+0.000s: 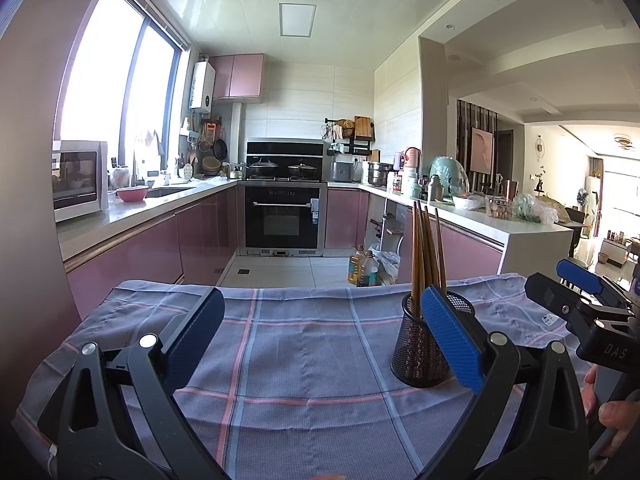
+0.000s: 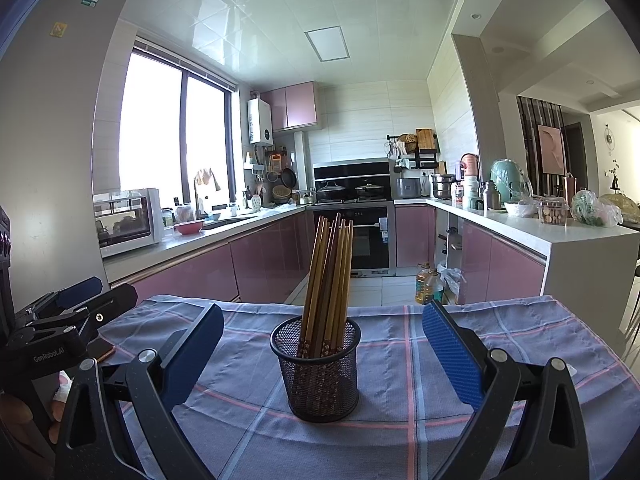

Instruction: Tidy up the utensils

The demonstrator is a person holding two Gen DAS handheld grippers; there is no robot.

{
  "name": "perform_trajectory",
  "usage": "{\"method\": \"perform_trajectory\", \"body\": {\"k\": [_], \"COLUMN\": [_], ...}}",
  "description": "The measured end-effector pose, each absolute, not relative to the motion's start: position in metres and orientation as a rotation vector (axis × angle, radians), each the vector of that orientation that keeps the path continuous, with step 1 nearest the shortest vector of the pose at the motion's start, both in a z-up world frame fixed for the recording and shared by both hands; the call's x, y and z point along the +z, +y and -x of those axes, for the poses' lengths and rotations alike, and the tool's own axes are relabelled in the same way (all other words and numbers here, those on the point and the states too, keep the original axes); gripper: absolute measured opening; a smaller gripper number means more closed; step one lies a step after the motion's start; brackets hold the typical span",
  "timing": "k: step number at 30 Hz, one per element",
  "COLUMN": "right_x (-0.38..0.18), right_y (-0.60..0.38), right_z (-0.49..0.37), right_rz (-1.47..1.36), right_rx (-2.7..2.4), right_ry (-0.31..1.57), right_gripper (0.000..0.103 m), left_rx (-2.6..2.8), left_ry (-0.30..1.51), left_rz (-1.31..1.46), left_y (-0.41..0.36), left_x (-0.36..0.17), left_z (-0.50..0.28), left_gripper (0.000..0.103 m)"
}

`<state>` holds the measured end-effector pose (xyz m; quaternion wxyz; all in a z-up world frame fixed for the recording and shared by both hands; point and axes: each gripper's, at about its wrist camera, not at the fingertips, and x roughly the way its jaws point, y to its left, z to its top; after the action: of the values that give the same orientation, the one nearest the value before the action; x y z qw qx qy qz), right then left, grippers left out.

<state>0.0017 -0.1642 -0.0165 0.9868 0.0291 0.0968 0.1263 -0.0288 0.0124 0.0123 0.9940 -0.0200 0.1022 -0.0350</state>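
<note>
A black mesh holder (image 2: 318, 372) stands upright on the checked cloth (image 2: 400, 420), with several wooden chopsticks (image 2: 329, 276) standing in it. My right gripper (image 2: 322, 334) is open and empty, its blue pads on either side of the holder and a little short of it. My left gripper (image 1: 322, 322) is open and empty; the holder (image 1: 420, 344) sits behind its right pad (image 1: 452, 340), with the chopsticks (image 1: 426, 252) above it. The right gripper shows at the right edge of the left wrist view (image 1: 576, 300).
The cloth (image 1: 300, 360) covers a table whose far edge drops to the kitchen floor. Pink cabinets and counters run along both sides, with an oven (image 1: 284, 216) at the back. Oil bottles (image 2: 425, 284) stand on the floor. A phone (image 2: 100, 350) lies at the cloth's left.
</note>
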Motion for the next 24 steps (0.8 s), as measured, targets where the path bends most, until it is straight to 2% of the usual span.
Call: {"method": "perform_trajectory", "body": {"k": [24], "right_x": [-0.0166], "right_y": [-0.1644], "right_z": [-0.0032], "right_rz": [-0.061], "right_rx": [0.255], "right_ry": [0.197], "right_gripper": [0.096], "left_rx": [-0.07], "left_ry": [0.208], "left_rz": [0.042], "left_y": [0.0122], "left_x": [0.011], "left_z": [0.0281], "left_gripper": [0.097]}}
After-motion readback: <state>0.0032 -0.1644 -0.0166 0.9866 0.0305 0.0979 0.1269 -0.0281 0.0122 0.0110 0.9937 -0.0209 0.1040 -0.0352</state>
